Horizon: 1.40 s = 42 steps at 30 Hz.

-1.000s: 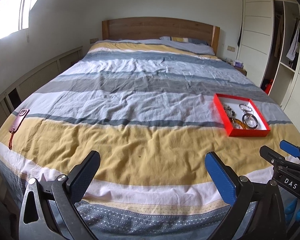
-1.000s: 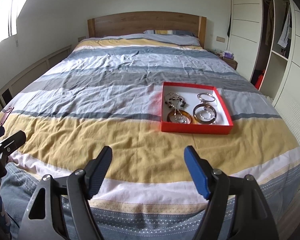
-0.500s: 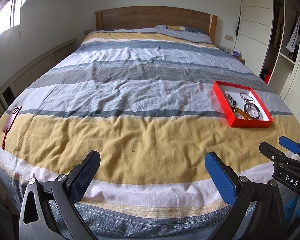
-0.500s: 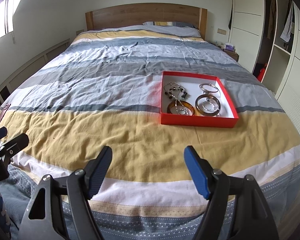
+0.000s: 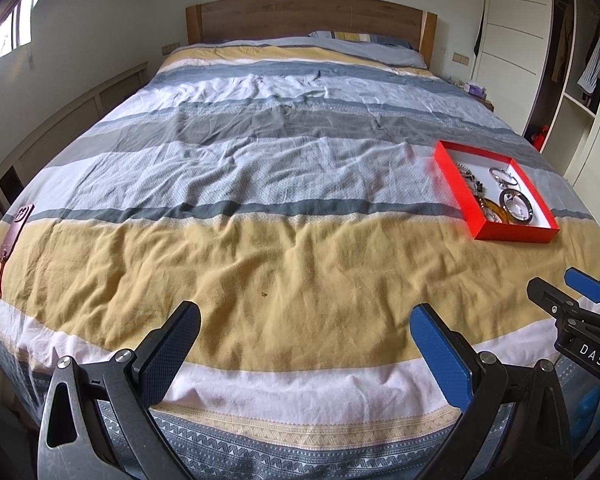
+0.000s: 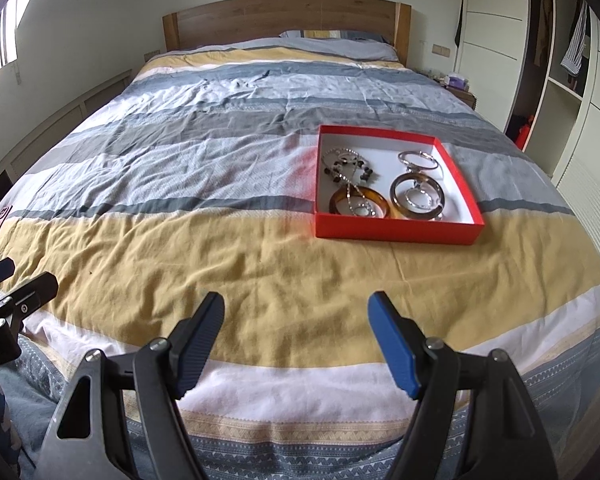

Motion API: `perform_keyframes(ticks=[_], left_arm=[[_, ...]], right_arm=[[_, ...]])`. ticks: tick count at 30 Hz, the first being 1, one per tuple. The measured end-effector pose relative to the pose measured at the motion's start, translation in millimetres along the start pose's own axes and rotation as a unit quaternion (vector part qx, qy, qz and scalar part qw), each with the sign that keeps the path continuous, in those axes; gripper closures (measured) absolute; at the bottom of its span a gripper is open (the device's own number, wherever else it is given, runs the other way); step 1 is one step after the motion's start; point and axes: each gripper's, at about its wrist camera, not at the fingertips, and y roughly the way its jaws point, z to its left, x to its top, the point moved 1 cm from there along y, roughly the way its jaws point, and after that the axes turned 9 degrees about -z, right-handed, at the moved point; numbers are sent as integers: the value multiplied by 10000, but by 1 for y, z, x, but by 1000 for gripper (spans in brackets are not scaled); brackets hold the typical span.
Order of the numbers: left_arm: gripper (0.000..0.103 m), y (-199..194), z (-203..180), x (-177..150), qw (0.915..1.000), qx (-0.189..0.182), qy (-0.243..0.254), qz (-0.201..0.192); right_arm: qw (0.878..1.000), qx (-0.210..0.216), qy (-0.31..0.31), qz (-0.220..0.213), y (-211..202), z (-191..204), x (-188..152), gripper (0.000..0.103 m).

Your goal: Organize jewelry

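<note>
Phone (image 5: 14, 234) in a dark red case lies at the far left edge of the striped duvet (image 5: 284, 208), a cord trailing from it toward the foot of the bed. Left gripper (image 5: 306, 332) hangs over the yellow stripe near the foot, jaws spread wide and holding nothing. Right gripper (image 6: 296, 320) hangs beside it over the same stripe, jaws likewise spread and empty. Red tray (image 6: 396, 234) rests on the duvet ahead of the right gripper, well apart from both; inside lie a beaded chain (image 6: 346, 166), an amber bangle (image 6: 359, 202), a brown bangle (image 6: 418, 196) and silver hoops (image 6: 418, 159). Wardrobe (image 6: 556, 80) stands open at far right.
</note>
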Motion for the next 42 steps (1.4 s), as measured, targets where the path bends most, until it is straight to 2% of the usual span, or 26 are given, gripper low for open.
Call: perform_keyframes(ticks=[17,42], left_arm=[[1,23,3,-9,9995,-66,-66,290],[1,17,-8,-11,9994,-75,73,323]], right_arm=[[9996,-87,39,282,24,-6,-11,30],[9994,-253,11,237,20,-20,-5,30]])
